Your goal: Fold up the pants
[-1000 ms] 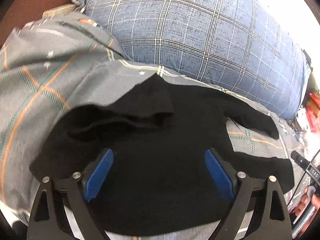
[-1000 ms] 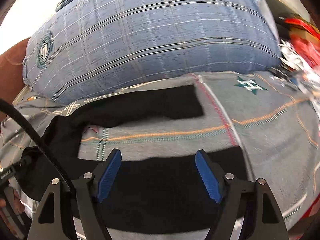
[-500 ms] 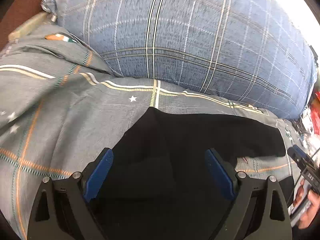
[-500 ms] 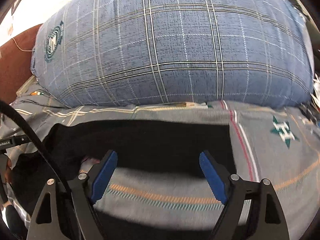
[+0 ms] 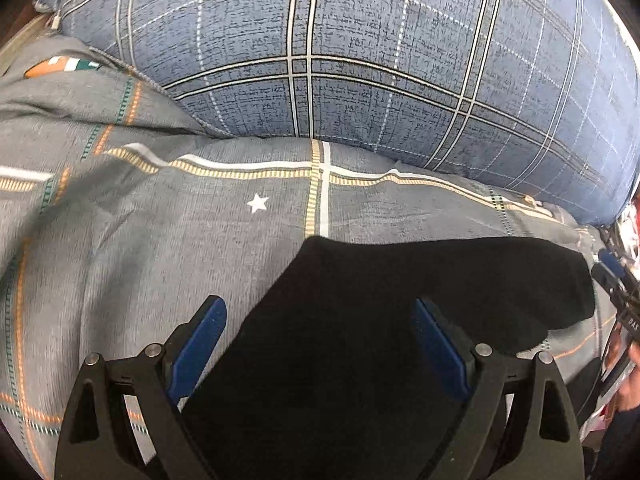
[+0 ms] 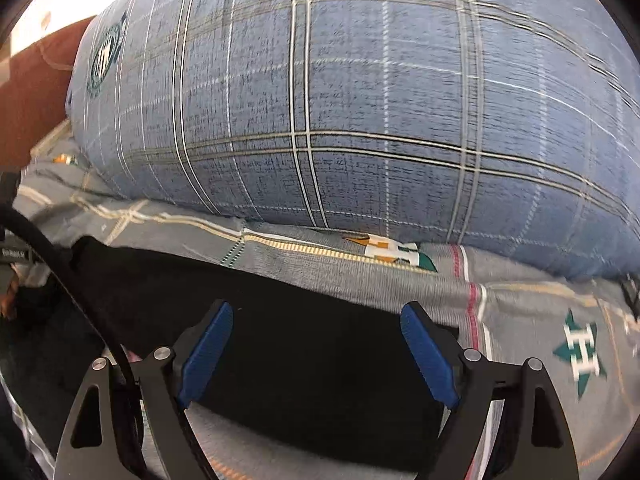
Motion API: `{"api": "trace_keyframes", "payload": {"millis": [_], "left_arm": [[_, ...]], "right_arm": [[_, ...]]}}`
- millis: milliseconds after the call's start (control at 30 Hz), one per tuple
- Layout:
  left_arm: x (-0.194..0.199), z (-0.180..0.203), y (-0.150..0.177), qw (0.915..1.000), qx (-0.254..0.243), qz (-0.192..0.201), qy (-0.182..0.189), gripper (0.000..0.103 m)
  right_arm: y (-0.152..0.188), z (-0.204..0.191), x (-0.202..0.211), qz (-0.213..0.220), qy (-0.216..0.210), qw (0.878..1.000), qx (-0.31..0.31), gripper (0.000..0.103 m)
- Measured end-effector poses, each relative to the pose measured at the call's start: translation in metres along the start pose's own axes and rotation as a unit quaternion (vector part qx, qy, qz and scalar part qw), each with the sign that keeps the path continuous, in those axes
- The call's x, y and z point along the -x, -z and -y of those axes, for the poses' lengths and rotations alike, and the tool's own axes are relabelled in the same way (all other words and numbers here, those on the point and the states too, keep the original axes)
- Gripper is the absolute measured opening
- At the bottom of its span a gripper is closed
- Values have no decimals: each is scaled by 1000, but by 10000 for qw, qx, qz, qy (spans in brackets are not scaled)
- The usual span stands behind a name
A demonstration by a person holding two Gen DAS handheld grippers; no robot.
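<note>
Holding both tools low over the bed, we see the pants as a flat black slab on the grey sheet, filling the left wrist view from 6 o'clock up to centre and running out to 3 o'clock, where a rounded end lies beside the tip of the other tool. Our left gripper is released, its blue pads spread wide with nothing between them but the cloth below; we cannot tell whether they touch it. In the right wrist view the pants lie as a dark band from 9 o'clock to just past centre, with a squared edge near 4 o'clock, and our right gripper is likewise spread and grasping nothing. We judge the garment light, limp and thick-knit, matte with a soft nap: it should drape and sag when lifted, slide little on the woven sheet, and bunch if pinched mid-panel. Best hold, we think, is at the outer corners or hem, one per tool, taking all layers together. At 12 o'clock in both views bulges a plump blue plaid pillow, coarse-woven, with the sheet's striped lines and star print before it.
</note>
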State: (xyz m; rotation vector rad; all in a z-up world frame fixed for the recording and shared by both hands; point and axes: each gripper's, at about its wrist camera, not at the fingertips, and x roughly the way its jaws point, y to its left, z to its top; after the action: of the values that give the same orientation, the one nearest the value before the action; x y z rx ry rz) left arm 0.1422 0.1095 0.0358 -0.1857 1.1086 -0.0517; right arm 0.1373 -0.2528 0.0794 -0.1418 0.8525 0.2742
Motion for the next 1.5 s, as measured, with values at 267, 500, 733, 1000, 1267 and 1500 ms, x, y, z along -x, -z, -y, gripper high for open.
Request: {"api": "trace_keyframes", "payload": {"millis": [267,500,733,1000,1267,1500], "left_arm": [[-20,9,-14,9989,-361,-302,-92,92],[-29,14,-14,9957,-775,-295,-405,26],[10,11,-7,9951,-945,156,-235,13],[75,20,13,9924,-1052,635,51,12],[106,24,40,9899,-1130,821,233,12],[117,18,47,9882,-1181,899,376,12]], "right_arm": [[-10,-7,-52,-640,-322,9951,679,84],[-8,-27,-61,-881,-242,9887,1192,1],[-7,-29,2,-118,4,9939,1095,0],[3,-31,59,130,84,9943,1052,10],[-2,-38,16,-308,-280,9892,1405,70],[-17,-39,-36,-772,-544,9797,1771,70]]}}
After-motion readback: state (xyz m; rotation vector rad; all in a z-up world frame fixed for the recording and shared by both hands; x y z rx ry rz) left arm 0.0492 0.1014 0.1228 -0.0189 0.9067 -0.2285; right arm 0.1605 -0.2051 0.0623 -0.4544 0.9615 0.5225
